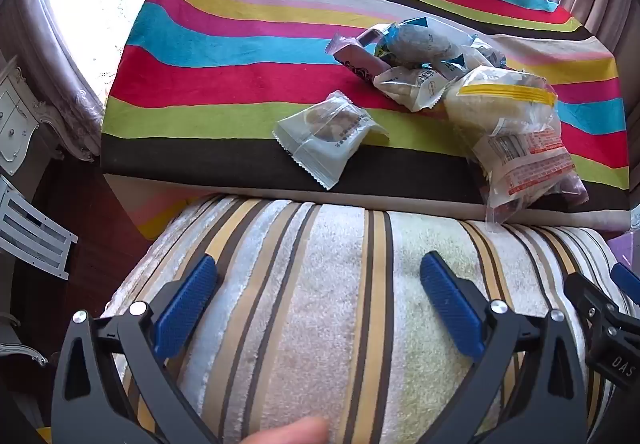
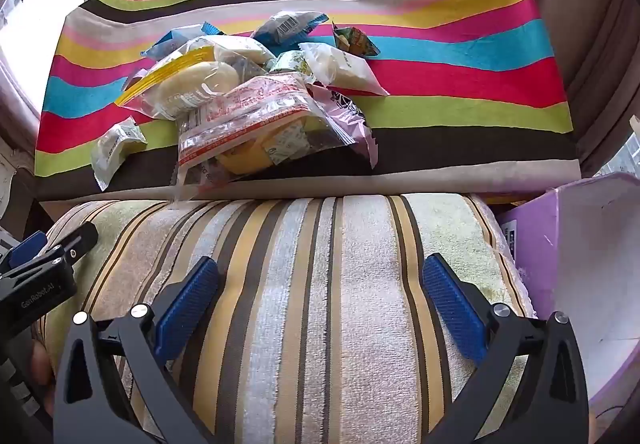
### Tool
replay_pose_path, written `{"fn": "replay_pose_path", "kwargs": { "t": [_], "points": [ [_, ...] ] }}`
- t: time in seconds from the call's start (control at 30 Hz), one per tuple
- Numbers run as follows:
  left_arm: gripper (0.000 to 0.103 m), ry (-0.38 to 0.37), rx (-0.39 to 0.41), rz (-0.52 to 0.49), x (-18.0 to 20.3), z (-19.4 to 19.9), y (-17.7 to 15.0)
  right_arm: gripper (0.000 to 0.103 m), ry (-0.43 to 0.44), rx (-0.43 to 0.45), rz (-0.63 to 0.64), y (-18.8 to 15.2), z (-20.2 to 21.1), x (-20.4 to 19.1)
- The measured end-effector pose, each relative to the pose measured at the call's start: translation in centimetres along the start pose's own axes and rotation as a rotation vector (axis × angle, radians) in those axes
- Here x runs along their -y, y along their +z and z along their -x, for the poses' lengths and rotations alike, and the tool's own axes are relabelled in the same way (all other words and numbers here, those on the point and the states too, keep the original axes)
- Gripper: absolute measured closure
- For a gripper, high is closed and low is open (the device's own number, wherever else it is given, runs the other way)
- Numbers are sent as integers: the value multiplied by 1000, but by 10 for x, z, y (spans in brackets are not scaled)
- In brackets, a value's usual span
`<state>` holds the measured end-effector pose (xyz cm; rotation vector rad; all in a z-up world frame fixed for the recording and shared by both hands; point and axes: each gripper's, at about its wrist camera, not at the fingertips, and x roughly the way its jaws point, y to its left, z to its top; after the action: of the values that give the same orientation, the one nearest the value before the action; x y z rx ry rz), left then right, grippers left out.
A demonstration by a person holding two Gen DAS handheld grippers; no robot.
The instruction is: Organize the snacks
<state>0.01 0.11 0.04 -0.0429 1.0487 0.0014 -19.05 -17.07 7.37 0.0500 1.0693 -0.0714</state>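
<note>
Both hand-held grippers are tipped steeply down and side by side. The left hand-held gripper (image 1: pixel 318 302) has its blue pads (image 1: pixel 184 308) spread as wide as they go, nothing between them. Same deal with the right hand-held gripper (image 2: pixel 320 302), wide apart and empty. A fingertip (image 1: pixel 296 434) pokes in at the bottom of the left view.

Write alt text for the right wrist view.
The open right gripper hovers over a striped towel, short of a pile of wrapped snacks on a rainbow-striped cloth. A purple box sits at right.
</note>
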Motion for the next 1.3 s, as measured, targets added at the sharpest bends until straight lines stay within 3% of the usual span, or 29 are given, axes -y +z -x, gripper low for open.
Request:
{"fn": "replay_pose_path", "kwargs": {
  "t": [0.73, 1.03, 1.3],
  "points": [
    [1, 23, -2, -8, -1, 0, -1, 4, -4, -11, 3, 1, 0, 2],
    [1, 34, -4, -10, 1, 0, -2, 4, -12, 36, 2, -4, 2, 3],
    [1, 35, -7, 4, 0, 0, 1, 4, -36, -1, 17, -2, -1, -4]
  ]
}}
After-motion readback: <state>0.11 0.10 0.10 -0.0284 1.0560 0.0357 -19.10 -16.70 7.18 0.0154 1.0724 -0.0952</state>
